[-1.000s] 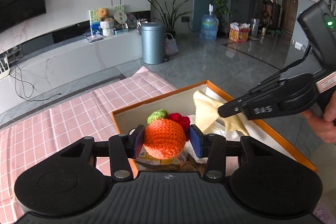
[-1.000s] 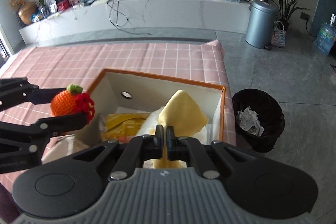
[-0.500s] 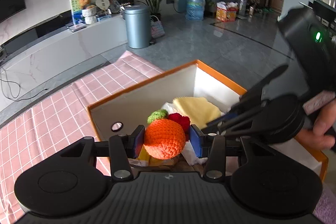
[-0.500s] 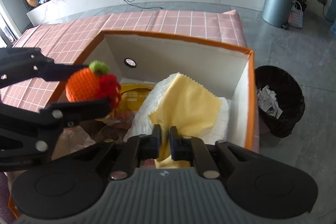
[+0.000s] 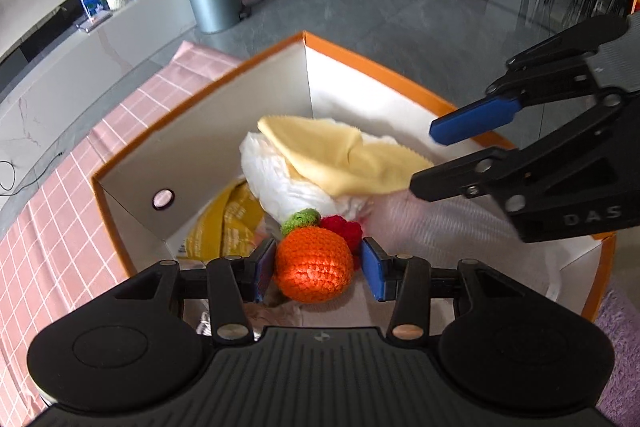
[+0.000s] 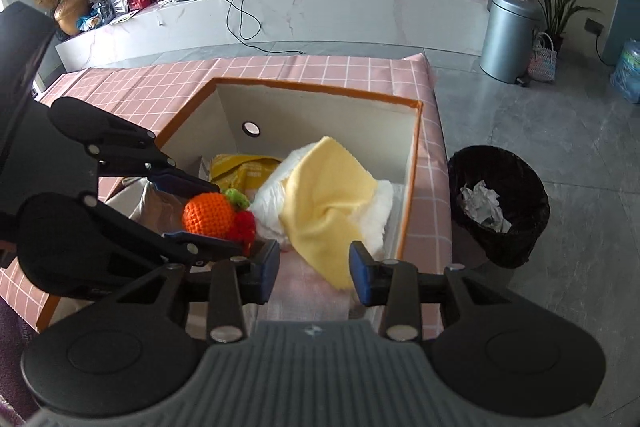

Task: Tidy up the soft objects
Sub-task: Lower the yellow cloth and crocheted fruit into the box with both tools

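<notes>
A: Right gripper (image 6: 314, 273) jaws now apart; they pinched the yellow cloth (image 6: 332, 205) 0.5 s ago. Cloth's draped on white stuffing in the box (image 6: 316, 87).

B: Left gripper (image 5: 316, 269)?

A: Still clamped on the crochet orange (image 5: 314, 265), above the box.

The box (image 6: 316, 89) stands on the surface (image 6: 132, 99), at its right end. Inside it, a cloth (image 6: 332, 195) lies draped over a crumpled bag (image 5: 280, 179) toward the far right corner, with a packet (image 6: 240, 167) to their left. The crocheted fruit (image 5: 314, 263) sits between the fingers of the left hand-held gripper (image 5: 316, 267), above the box's near left part. The right hand-held gripper (image 6: 314, 269) is over the near edge, just before the cloth. A bin (image 6: 498, 203) stands on the floor right of the surface.
</notes>
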A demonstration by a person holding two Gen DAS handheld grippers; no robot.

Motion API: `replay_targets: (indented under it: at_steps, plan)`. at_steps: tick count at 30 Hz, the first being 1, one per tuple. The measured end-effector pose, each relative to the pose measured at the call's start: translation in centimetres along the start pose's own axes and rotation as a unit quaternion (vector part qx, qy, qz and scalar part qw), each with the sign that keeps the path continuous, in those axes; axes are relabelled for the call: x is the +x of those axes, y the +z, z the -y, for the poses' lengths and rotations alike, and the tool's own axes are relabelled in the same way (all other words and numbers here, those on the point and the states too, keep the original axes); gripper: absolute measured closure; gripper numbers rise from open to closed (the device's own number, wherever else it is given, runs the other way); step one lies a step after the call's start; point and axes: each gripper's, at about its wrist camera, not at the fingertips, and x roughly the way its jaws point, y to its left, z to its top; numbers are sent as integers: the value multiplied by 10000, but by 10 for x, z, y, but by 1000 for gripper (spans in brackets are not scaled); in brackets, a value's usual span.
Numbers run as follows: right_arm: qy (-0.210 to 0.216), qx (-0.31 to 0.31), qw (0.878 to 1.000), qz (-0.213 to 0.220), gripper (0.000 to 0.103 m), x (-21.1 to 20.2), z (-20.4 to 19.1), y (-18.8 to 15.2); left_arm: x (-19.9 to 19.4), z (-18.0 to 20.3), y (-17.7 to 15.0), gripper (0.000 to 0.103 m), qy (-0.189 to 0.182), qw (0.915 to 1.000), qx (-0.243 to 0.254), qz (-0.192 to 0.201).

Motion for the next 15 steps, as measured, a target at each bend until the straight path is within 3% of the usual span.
replay_targets:
  at_steps: [5, 10, 15]
  plan:
    - [14, 82, 10000, -32, 65, 0, 2, -5, 8, 3, 0, 46, 17, 9996, 108, -275]
    - [13, 51, 10000, -46, 63, -4, 0, -8, 2, 4, -2, 30, 109, 9997, 63, -192]
    - [-35, -38, 10000, -27, 59, -12, -7, -8, -18, 4, -3, 28, 115, 9999, 47, 24]
